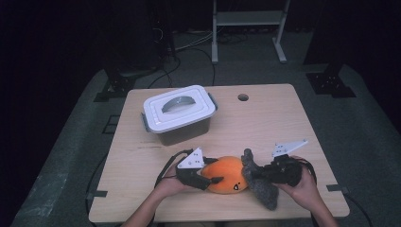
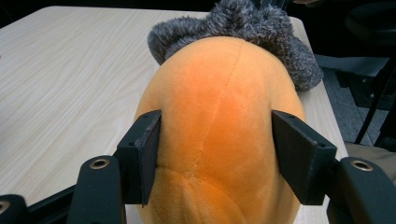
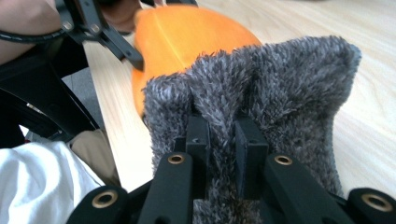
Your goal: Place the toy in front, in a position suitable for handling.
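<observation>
Fingers [image 3: 247, 154] clamped on grey fur [image 3: 261, 88]

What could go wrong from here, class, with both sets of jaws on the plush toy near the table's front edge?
1. The right gripper pinches only a thin fold of the grey fuzzy part; it could slip free.
2. The left gripper straddles the round orange body, which could squirt out.
3. The toy lies near the table edge and could fall.

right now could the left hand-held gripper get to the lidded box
Probably not yet: the left hand-held gripper straddles the orange plush toy with both jaws. The bare table between it and the lidded box leaves the way free once it lets go.
</observation>
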A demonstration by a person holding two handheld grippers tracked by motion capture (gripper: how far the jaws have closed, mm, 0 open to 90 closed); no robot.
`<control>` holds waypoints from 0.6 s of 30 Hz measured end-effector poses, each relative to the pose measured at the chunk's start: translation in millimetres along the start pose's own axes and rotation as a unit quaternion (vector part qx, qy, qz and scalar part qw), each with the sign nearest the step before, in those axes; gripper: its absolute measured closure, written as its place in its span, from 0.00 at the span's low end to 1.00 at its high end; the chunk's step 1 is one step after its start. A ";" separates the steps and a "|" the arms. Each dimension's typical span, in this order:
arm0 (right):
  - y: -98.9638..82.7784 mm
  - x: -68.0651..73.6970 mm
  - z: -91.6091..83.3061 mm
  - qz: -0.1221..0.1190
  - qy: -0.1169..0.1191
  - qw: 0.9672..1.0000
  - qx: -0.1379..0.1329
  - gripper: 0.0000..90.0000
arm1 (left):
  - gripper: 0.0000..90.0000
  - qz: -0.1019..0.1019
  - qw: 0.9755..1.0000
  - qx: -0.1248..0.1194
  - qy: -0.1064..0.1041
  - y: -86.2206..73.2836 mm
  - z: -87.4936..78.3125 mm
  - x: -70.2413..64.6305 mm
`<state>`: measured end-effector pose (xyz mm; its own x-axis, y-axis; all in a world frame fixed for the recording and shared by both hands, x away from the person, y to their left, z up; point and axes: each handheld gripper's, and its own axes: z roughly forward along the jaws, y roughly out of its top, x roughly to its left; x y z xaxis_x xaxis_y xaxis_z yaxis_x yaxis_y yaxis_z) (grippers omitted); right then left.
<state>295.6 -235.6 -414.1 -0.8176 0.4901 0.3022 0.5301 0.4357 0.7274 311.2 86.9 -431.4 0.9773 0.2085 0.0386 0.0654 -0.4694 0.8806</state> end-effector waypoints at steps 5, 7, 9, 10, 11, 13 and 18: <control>-5.9 -7.1 -1.9 0.017 -0.014 1.000 0.016 0.86 | 0.39 -0.010 1.000 0.000 0.002 -1.7 -1.8 2.2; -2.1 -4.2 -5.2 0.012 -0.015 1.000 0.003 0.86 | 0.39 -0.010 1.000 -0.002 0.002 -1.4 -0.6 1.4; 2.2 0.0 -7.6 0.008 -0.002 1.000 -0.016 0.86 | 0.39 -0.006 1.000 -0.002 0.003 -0.8 0.5 0.3; 4.6 2.8 -7.9 0.006 0.004 1.000 -0.022 0.86 | 0.39 -0.005 1.000 -0.001 0.005 -0.4 0.9 0.1; 6.8 6.0 -6.4 0.001 0.012 1.000 -0.024 0.86 | 0.39 -0.006 1.000 -0.002 0.005 -0.6 1.0 0.3; 7.6 9.1 -1.0 -0.009 0.011 1.000 -0.010 0.86 | 0.39 -0.007 1.000 -0.001 0.007 -0.8 0.1 1.1; 0.9 2.9 1.6 -0.003 -0.003 1.000 0.010 0.86 | 0.37 -0.021 1.000 0.003 0.020 -1.0 -1.7 4.5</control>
<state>294.1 -232.5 -413.5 -0.8192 0.4917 0.2953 0.5303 0.4533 0.7165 315.2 89.7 -431.3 0.9646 0.2627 0.0214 0.1071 -0.4649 0.8789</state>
